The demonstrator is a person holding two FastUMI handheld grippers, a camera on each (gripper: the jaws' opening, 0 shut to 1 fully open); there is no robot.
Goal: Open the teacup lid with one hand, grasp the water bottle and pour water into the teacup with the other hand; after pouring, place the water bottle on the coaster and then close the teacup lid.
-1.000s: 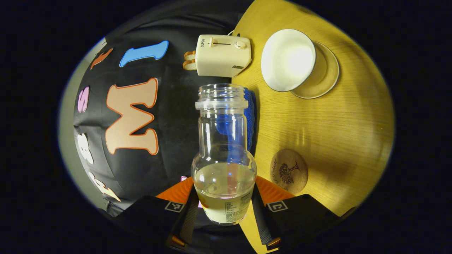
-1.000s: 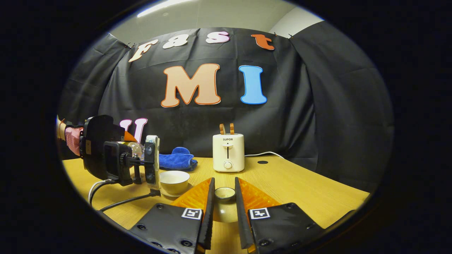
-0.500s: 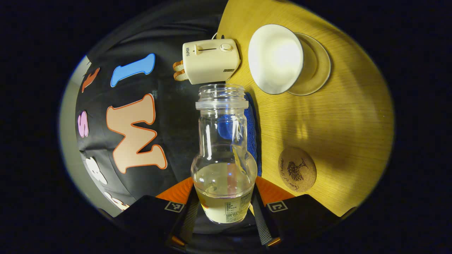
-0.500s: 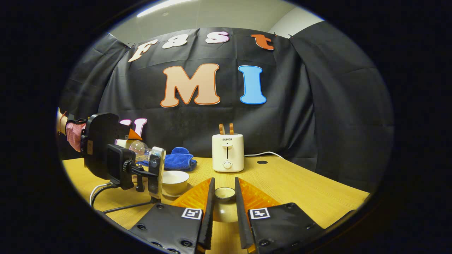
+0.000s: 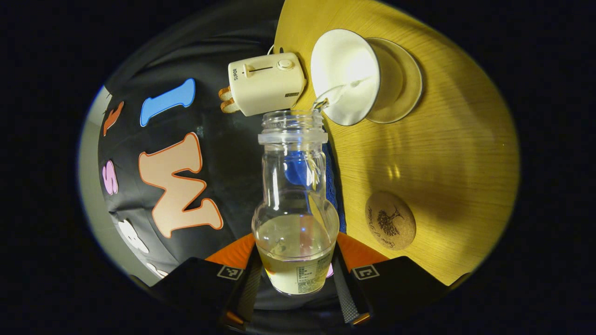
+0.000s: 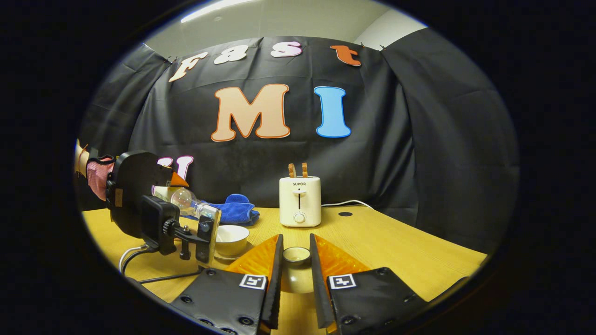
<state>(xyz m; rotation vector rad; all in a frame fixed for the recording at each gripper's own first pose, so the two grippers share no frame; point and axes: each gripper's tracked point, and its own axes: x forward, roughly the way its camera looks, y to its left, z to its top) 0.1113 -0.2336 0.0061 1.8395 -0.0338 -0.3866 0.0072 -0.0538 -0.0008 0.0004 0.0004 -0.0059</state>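
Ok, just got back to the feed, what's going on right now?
Pouring is under way. The left tongs grip the water bottle, tipped so a thin stream runs from its mouth into the open teacup on its saucer. The right tongs hold the teacup lid off to the side above the table. The cork coaster is bare, waiting for the bottle.

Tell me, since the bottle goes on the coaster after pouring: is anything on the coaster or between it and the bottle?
Nothing visible is. The left gripper holds the water bottle tipped over the teacup, and the coaster lies bare on the table, with only open tabletop between it and the teacup.
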